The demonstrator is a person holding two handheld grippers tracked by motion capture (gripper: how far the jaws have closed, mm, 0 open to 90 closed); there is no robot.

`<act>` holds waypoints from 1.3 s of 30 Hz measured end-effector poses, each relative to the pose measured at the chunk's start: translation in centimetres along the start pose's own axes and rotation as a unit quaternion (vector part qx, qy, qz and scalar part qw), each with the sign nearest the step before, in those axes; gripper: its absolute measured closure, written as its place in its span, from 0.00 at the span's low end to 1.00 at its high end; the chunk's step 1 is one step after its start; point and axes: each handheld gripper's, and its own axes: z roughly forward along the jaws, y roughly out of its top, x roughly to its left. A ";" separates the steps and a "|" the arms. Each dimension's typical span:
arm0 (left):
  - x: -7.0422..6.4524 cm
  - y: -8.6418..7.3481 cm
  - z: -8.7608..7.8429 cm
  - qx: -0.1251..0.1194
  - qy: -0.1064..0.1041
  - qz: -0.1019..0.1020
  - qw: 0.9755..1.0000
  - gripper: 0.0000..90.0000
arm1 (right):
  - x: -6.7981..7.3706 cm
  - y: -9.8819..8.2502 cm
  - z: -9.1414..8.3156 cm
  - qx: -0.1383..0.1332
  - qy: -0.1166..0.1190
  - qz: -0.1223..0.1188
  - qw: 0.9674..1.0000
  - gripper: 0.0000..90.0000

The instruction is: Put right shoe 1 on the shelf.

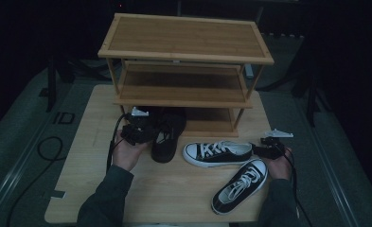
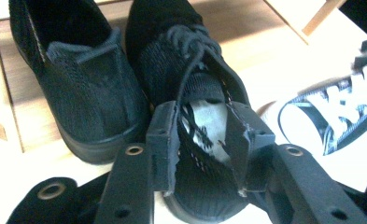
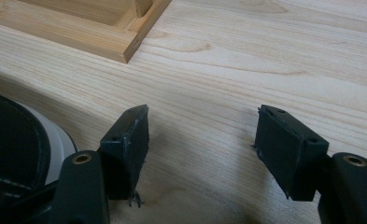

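Currently, at about nine o'clock on the wooden table [image 1: 98, 189], the left gripper [image 1: 148, 134] is held in the person's left hand [image 1: 127, 152] just in front of the bottom level of the wooden shoe rack [image 1: 183, 52]. In the left gripper view its jaws are seen parted to a middling width around the heel opening of a black mesh shoe [image 2: 190, 93]; whether the pads press the collar cannot be told. That shoe is seen with its toe under the rack's lowest shelf and its heel out on the table, and a second black shoe [image 2: 83, 88] is set just beside it at its ten o'clock. Near the table's centre a black-and-white sneaker [image 1: 217, 152] is laid on its side, and a matching sneaker [image 1: 240, 186] is placed at its five o'clock. At three o'clock the right gripper [image 1: 261, 150] is held level by the right hand [image 1: 280, 165], its jaws spread wide over bare wood with nothing between them, close to the first sneaker's heel.
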 end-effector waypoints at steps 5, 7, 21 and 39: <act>-0.4 -0.5 -0.6 0.004 -0.005 0.023 1.000 0.84 | 0.0 0.0 0.0 0.000 0.000 0.000 1.000 0.39; -0.5 -0.7 -1.0 0.003 -0.003 0.027 1.000 0.89 | 0.0 0.0 0.0 0.000 0.000 0.000 1.000 0.39; -0.5 -2.5 -1.6 0.019 -0.002 0.066 0.998 1.00 | 0.0 0.0 0.0 0.000 0.000 0.000 1.000 0.39; -0.1 -6.8 2.2 0.094 -0.002 0.073 0.993 1.00 | 0.0 0.0 0.0 0.000 0.000 0.000 1.000 0.39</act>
